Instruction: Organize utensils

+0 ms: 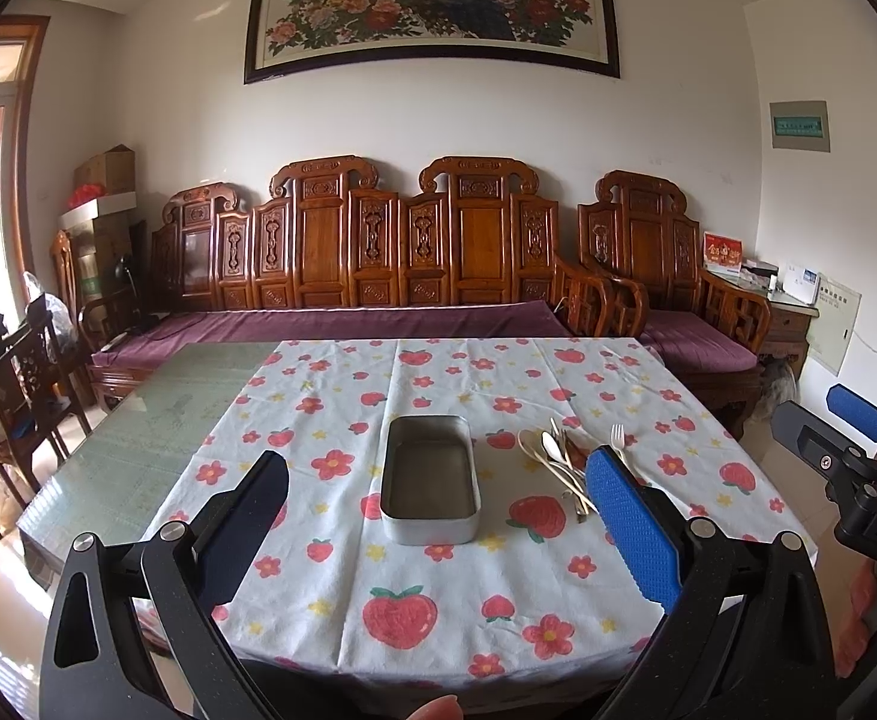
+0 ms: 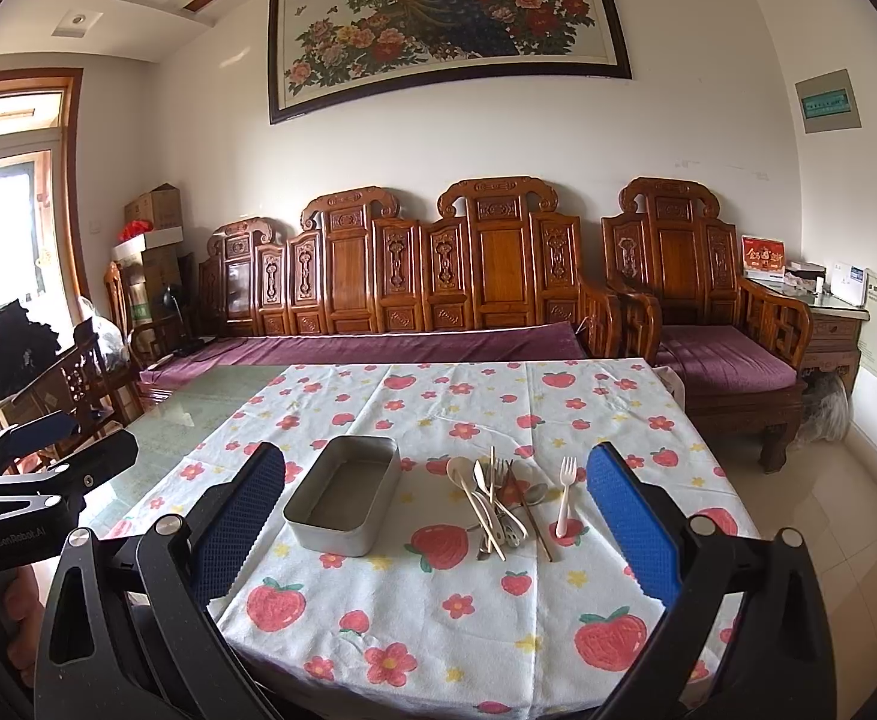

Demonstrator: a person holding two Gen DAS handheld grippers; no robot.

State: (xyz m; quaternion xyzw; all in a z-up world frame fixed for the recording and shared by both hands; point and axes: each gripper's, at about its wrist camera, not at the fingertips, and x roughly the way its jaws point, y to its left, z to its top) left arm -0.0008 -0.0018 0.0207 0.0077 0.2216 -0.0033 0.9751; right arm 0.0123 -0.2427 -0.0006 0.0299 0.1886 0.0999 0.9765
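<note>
Metal, grey and rectangular, one empty tin sits on the flowered tablecloth near the middle of the table, its long side running away from the cameras. Just to its right lies one heap of utensils, crossed over each other and touching: a cream spoon at the left edge, a pair of pale chopsticks, and several silver pieces, among them what looks like a fork and a spoon. The exact count in the heap is hard to tell, since the handles overlap. One white plastic fork lies on its own just right of the heap, apart from it, tines pointing toward the far side of the table.

Two grippers are in view, and both hover above the near edge of the table with nothing between their fingers. The left gripper has its jaws spread wide, framing the tin, with the utensil heap partly hidden behind its right pad. The right gripper is likewise spread wide, framing both the tin and the utensils. Each also shows at the edge of the other's view.

Behind the table stand one long carved wooden bench and one matching armchair, both with purple cushions, and one framed peacock painting hangs on the wall.
</note>
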